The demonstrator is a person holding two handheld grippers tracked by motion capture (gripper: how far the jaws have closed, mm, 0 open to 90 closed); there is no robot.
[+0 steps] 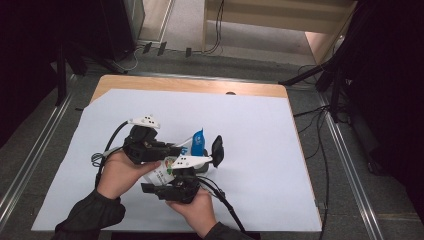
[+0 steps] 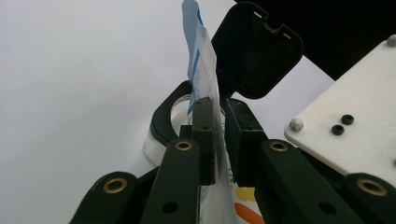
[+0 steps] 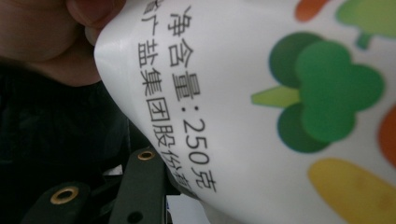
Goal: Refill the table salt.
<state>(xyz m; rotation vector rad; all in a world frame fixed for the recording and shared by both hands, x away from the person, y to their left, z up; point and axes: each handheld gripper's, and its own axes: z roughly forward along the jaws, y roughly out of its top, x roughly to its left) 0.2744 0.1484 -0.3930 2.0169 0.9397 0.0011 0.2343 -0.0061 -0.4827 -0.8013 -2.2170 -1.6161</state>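
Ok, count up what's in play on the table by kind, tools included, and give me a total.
Printed pouch: 1
Jar with black flip lid: 1
Hand-held tools: 2, left tool and right tool
Total: 4

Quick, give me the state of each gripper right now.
Left gripper: jaws closed on the upper part of the white printed pouch.
Right gripper: pouch right against its camera; open or shut cannot be told.
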